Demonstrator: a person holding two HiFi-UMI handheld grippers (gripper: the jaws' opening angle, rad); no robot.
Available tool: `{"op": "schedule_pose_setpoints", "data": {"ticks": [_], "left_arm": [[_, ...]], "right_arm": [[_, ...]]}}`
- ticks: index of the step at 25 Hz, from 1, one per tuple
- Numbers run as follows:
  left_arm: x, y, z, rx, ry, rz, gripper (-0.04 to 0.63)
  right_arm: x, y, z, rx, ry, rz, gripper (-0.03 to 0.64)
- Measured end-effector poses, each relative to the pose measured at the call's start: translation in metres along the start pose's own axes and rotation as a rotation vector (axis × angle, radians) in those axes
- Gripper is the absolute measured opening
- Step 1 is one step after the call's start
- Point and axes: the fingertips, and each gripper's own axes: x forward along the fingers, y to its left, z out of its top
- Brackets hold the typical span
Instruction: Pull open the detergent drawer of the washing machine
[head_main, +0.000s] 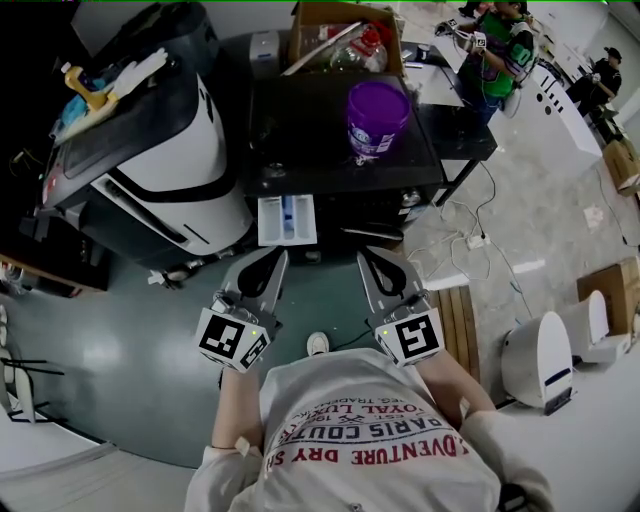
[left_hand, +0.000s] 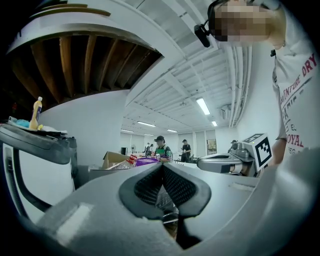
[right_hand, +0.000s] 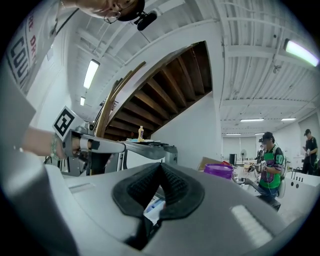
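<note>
In the head view the dark washing machine (head_main: 330, 150) stands ahead of me. Its white detergent drawer (head_main: 287, 220), with a blue insert, sticks out of the front, pulled open. My left gripper (head_main: 277, 258) hangs just below the drawer's front edge, shut, with nothing held. To its right my right gripper (head_main: 365, 259) is at the same height, also shut and empty. The left gripper view shows its black pads (left_hand: 150, 185) pressed together at the tip. In the right gripper view the pads (right_hand: 172, 187) meet too, and the drawer (right_hand: 152, 209) peeks through the gap beneath them.
A purple bucket (head_main: 378, 112) and a cardboard box (head_main: 345, 35) sit on top of the machine. A white and black appliance (head_main: 160, 150) stands at the left. Cables (head_main: 470, 240) and a wooden pallet (head_main: 458, 315) lie on the floor at right. People (head_main: 497, 50) stand behind.
</note>
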Motion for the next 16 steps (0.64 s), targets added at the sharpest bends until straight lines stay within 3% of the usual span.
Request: {"op": "schedule_pose_setpoints", "data": {"ticks": [16], "left_arm": [[-0.002,0.009,-0.015,-0.030,-0.007,0.007,-0.003]], "right_arm": [[0.013,0.016,0.000,0.025,0.018,0.028,0.000]]}}
